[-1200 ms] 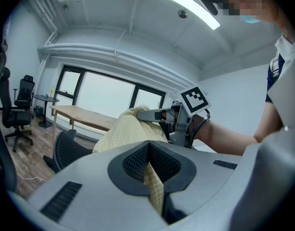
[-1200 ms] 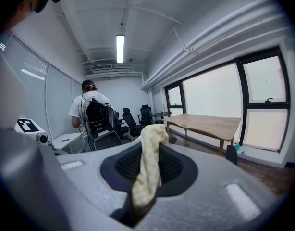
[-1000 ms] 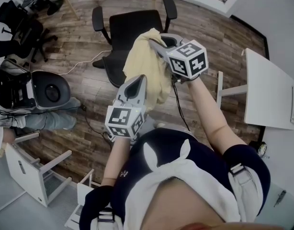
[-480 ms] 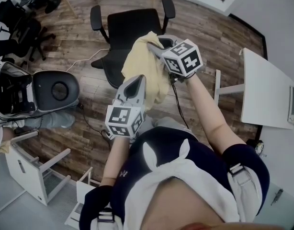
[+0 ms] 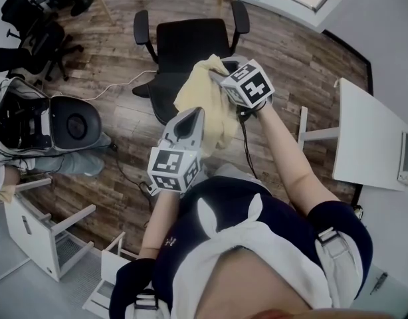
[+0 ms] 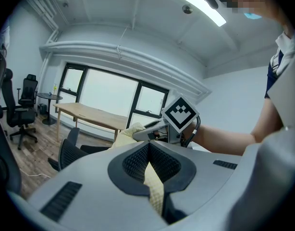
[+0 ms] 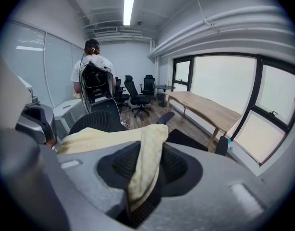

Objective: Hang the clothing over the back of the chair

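Your left gripper [image 6: 148, 149] has its jaws closed on the yellow checked cloth [image 5: 203, 102]. A narrow fold of it is pinched tight between the ribbed pads. Your right gripper [image 7: 152, 150] has just been opening its jaws. The cloth lies between them, draped over one pad with a dark gap beside it, so the pads do not clamp it.

In the head view the cloth runs between your two grippers. It is bunched up at the right one and hangs in a loose sheet down towards the left one. It sits over the near edge of the black chair [image 5: 191, 42], above the mesh back [image 7: 97, 121]. In the right gripper view the top edge of that back disappears behind the cloth. I cannot tell whether the cloth rests on the back or only hangs in front of it. The chair's seat and armrests lie on the far side of the back from you.

Further out, the chair stands on a wooden floor [image 5: 124, 135]. A long wooden table [image 7: 205, 109] runs along the windows, and a white desk [image 5: 367, 138] stands at your right. A person [image 7: 92, 73] stands with their back turned beside several office chairs [image 7: 138, 93].
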Demonstrator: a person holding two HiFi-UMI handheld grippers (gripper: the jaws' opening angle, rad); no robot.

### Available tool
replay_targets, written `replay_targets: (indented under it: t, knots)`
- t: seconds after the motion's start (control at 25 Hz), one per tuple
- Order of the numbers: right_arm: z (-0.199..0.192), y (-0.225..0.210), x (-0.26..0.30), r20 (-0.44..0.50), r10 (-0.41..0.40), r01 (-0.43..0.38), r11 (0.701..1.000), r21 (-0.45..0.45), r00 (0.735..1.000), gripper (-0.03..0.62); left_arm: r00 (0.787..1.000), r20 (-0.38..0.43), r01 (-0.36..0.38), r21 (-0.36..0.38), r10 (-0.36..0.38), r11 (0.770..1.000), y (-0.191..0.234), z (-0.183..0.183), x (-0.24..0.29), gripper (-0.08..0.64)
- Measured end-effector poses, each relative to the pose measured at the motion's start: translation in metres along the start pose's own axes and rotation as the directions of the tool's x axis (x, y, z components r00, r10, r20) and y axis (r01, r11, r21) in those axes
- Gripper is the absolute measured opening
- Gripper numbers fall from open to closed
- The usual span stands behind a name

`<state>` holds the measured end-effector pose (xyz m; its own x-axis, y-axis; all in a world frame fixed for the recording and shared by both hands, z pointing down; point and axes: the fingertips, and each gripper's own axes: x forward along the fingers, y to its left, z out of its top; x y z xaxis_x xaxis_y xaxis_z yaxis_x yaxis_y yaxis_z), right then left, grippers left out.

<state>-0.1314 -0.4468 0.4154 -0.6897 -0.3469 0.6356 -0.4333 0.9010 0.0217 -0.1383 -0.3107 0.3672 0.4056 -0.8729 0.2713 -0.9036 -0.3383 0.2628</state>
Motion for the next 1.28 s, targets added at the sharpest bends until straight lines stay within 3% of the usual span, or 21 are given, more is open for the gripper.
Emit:
replay_targets:
  t: [0.56, 0.84, 1.08, 1.28]
  knots:
    - [-0.019, 0.011, 0.021, -0.172, -0.031, 0.002, 0.986, -0.167, 0.985, 0.201, 1.0, -0.017, 0.015, -0.023, -0.016, 1.0, 0.006, -0.008, 0.007, 0.006]
    - [-0.023, 0.015, 0.027, -0.243, -0.073, -0.006, 0.951, -0.309, 0.967, 0.227, 1.0, -0.018, 0.016, -0.035, -0.017, 0.999, 0.009, -0.013, 0.009, 0.006]
    - [-0.014, 0.0, 0.021, -0.175, -0.121, 0.06, 0.946, -0.318, 0.977, 0.261, 1.0, -0.016, 0.02, -0.037, -0.021, 0.999, 0.01, -0.013, 0.017, 0.006]
    - [0.014, -0.016, 0.0, -0.012, -0.153, 0.147, 0.963, -0.228, 0.988, 0.261, 1.0, -0.017, 0.018, -0.042, -0.019, 0.999, 0.012, -0.009, 0.024, 0.006]
